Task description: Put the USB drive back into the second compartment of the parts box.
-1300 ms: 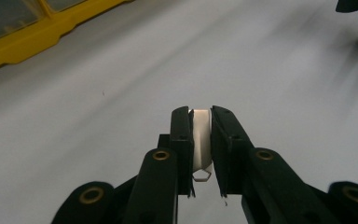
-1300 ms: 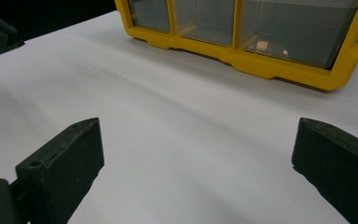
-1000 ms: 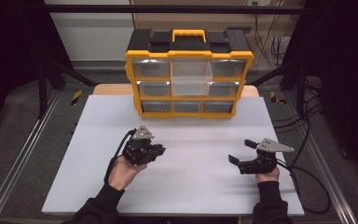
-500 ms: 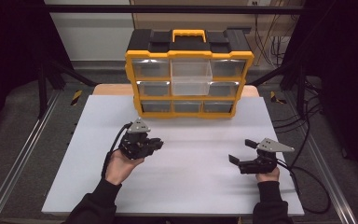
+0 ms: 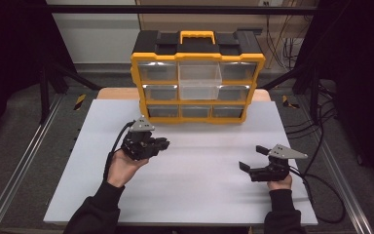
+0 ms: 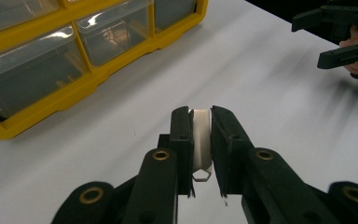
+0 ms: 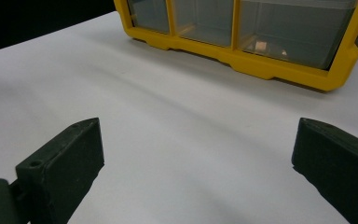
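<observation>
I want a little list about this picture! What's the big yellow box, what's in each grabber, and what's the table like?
box: yellow and black drawer organizer with clear drawers, at the table's far edge
pulled-out drawer: top middle one sticks out
left gripper: shut on a small white part
right gripper: open, holding nothing
table: white, flat

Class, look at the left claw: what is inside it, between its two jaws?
The left claw is shut on a small white part, flat and edge-on. The jaws cover both of its faces, so its full shape cannot be told.
</observation>
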